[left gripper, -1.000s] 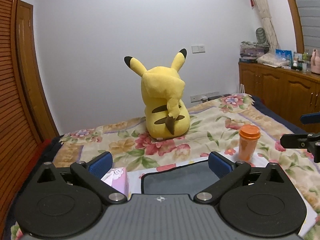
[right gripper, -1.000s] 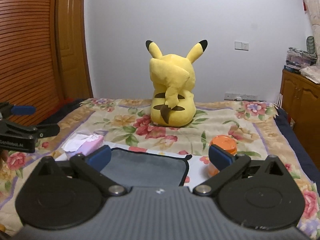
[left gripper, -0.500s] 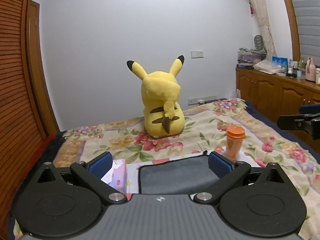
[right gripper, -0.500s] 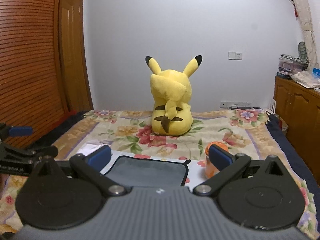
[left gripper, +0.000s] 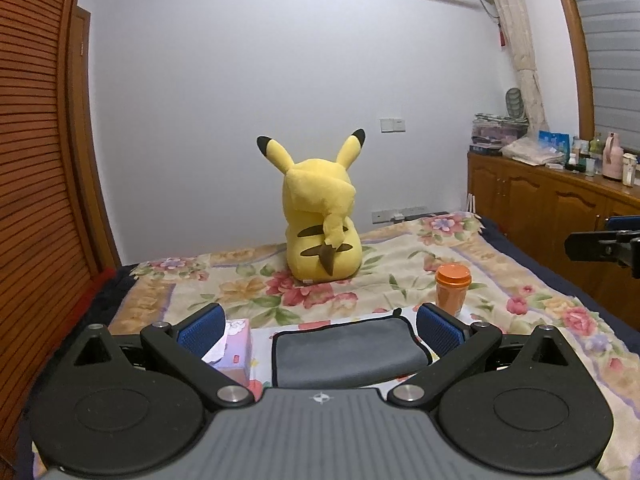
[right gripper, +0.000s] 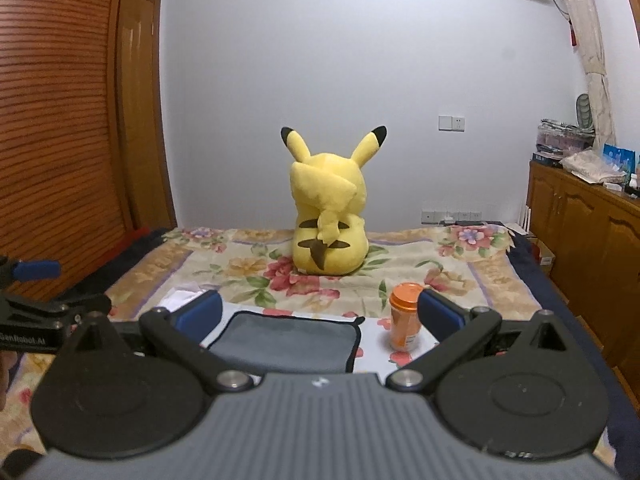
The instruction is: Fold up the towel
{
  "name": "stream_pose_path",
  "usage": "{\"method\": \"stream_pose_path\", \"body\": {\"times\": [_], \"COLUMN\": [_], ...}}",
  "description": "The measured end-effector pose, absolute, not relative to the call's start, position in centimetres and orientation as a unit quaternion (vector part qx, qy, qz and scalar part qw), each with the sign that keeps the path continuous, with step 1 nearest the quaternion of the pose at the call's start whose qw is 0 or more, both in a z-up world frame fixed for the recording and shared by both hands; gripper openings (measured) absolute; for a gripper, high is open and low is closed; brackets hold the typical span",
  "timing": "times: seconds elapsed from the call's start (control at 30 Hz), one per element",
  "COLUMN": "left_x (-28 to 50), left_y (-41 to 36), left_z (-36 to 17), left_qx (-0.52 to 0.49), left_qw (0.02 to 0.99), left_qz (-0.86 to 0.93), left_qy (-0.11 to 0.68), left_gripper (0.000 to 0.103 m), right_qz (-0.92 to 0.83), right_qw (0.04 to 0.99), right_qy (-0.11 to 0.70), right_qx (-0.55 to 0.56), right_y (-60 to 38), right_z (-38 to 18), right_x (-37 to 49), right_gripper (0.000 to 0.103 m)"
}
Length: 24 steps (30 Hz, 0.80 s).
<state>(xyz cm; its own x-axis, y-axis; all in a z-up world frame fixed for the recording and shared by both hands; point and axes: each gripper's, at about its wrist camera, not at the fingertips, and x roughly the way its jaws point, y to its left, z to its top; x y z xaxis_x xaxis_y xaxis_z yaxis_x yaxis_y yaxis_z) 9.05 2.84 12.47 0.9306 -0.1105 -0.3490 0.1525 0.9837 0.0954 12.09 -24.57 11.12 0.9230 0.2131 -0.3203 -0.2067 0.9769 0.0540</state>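
Fingers [left gripper: 202,328] wide on both grippers; grey towel's [left gripper: 346,354] near edge hidden.

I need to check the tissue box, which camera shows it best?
The left wrist view: the tissue box shows its pink side and top. In the right wrist view only a white bit of it peeks past a finger.

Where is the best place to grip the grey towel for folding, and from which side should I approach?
Probably the two near corners of the grey towel: it lies flat, its black-trimmed near edge facing both open grippers. Come low from the near side, left gripper and right gripper one each.
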Motion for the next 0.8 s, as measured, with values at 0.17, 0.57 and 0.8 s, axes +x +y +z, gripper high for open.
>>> {"method": "stream_pose_path", "body": {"times": [0.17,0.57,0.8], "left_x": [8.0,5.0,4.3], "left_y": [2.9,2.6,2.7], "left_z": [12.1,10.7,9.8], "left_qx": [0.067,0.065,0.057], "left_qw": [0.981,0.983,0.982], "left_qz": [-0.054,-0.052,-0.056], "left_qy": [0.173,0.166,0.172], "left_gripper": [0.103,0.103,0.103], "right_qz": [0.110,0.101,0.102], "right_qw": [0.981,0.985,0.985], "right_qy": [0.157,0.140,0.134], "right_qx": [0.011,0.008,0.031], "right_y": [-24.5,-24.4,-24.4], "right_z": [10.7,9.5,8.7], "right_x": [11.6,8.9,7.8], "right_gripper": [0.103,0.103,0.103]}}
